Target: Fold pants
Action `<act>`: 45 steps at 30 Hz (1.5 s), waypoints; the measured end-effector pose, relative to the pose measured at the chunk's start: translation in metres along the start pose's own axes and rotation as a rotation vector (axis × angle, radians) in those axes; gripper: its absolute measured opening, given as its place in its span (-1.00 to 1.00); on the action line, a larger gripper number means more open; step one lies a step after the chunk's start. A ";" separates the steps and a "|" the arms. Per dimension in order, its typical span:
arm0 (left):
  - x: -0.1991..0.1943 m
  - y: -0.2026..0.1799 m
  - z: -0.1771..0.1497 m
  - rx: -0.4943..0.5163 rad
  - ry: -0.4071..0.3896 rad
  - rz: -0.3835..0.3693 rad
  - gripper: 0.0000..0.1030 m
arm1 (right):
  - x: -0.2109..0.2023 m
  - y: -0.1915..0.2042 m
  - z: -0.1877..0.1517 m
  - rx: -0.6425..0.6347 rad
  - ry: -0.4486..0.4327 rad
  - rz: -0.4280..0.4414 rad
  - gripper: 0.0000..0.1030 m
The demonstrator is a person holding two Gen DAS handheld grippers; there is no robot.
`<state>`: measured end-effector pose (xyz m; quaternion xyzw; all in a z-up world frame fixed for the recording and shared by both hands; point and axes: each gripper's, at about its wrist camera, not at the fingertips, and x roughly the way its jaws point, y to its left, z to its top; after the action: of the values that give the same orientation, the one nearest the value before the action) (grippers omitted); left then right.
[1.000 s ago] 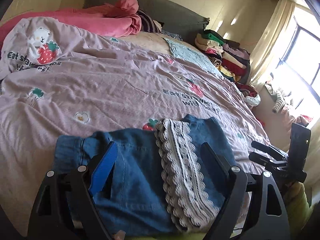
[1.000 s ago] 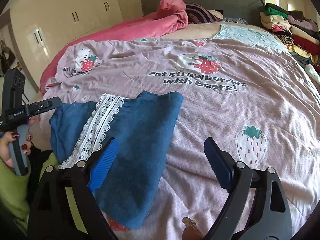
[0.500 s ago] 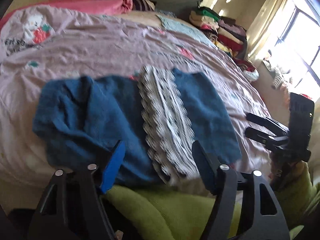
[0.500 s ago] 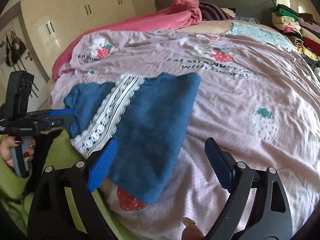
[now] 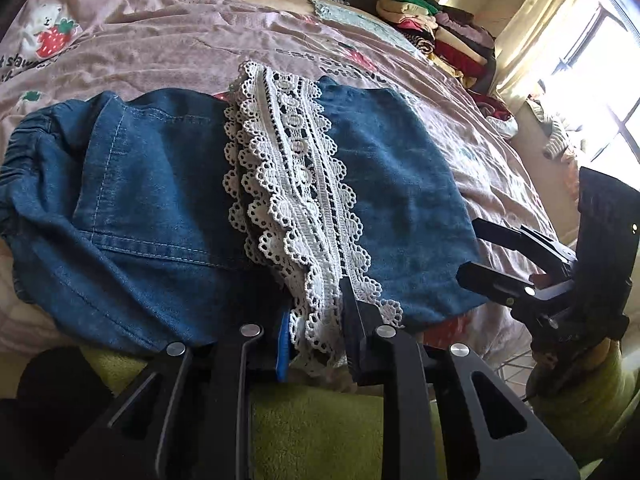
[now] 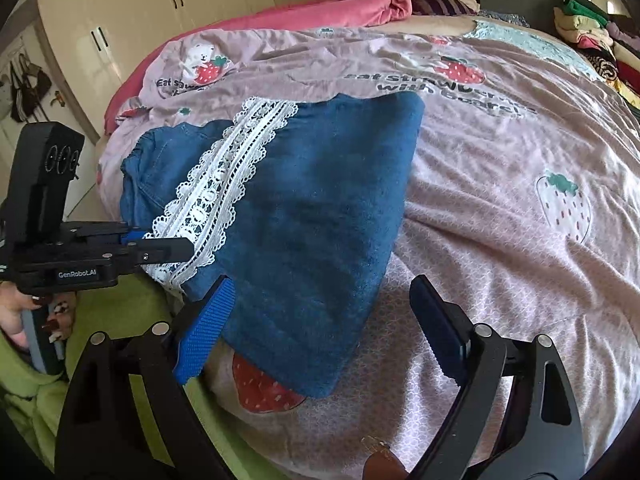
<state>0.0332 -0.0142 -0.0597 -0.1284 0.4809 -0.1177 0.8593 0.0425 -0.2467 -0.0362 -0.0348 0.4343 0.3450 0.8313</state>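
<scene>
Blue pants (image 5: 168, 200) lying folded on the pink quilt (image 5: 160, 52) of the bed, close to its near edge. White lace (image 5: 296, 184) running across the middle of the pants, over the blue cloth. Left tool (image 5: 316, 340) closed tight on the near end of the lace, at the near edge of the pants. Blue pad of one finger (image 5: 283, 344) showing just beside the lace. From the right wrist view, the same left tool (image 6: 160, 246) pinching the lace (image 6: 224, 184) at the left side of the pants (image 6: 312, 220). Right tool (image 6: 320, 320) wide open, holding nothing, just above the near corner of the pants, with one blue finger (image 6: 204, 332) over the pants' edge and the other over the quilt (image 6: 520, 152). Strawberry and bear pictures on the quilt, beyond the pants. Pink blanket (image 6: 340, 4) bunched up at the far end of the bed, well apart from the pants. Pile of clothes (image 5: 440, 36) on the far right side of the bed. Cream cupboard doors (image 6: 160, 8) past the bed, to the left of the pants.
</scene>
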 end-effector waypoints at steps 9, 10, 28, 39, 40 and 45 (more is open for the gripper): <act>-0.009 0.006 -0.007 0.025 0.005 0.041 -0.53 | 0.004 0.036 0.004 -0.155 -0.027 -0.014 0.50; -0.009 0.006 -0.007 0.028 0.004 0.041 -0.52 | 0.009 0.037 0.003 -0.161 -0.010 -0.023 0.45; -0.019 0.003 -0.005 0.037 -0.025 0.051 -0.10 | 0.012 0.017 -0.005 -0.062 0.045 -0.030 0.40; -0.037 0.003 -0.002 0.044 -0.070 0.074 0.42 | -0.005 0.018 0.005 -0.051 -0.012 -0.022 0.59; -0.040 0.003 -0.001 0.043 -0.076 0.078 0.49 | -0.007 0.018 0.007 -0.052 -0.016 -0.024 0.61; -0.051 0.007 0.001 0.035 -0.107 0.094 0.62 | -0.014 0.018 0.015 -0.048 -0.038 -0.031 0.68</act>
<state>0.0087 0.0095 -0.0209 -0.0970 0.4378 -0.0787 0.8904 0.0364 -0.2358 -0.0120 -0.0547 0.4096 0.3431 0.8436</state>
